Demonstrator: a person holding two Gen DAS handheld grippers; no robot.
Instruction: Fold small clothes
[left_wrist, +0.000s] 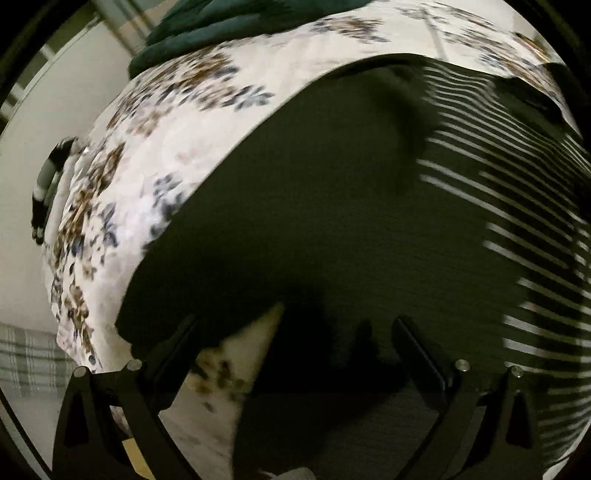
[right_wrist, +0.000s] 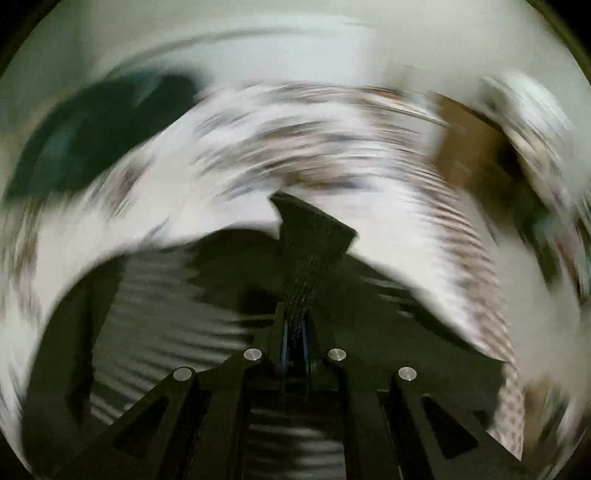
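Note:
A dark garment with a white-striped part lies spread on a floral bedsheet. In the left wrist view my left gripper is open just above the garment's near edge, its fingers wide apart and holding nothing. In the blurred right wrist view my right gripper is shut on a dark ribbed edge of the garment and lifts it above the striped part.
A teal garment lies at the bed's far side; it also shows in the right wrist view. A black and white striped item hangs off the bed's left edge. A checked cloth lies at lower left.

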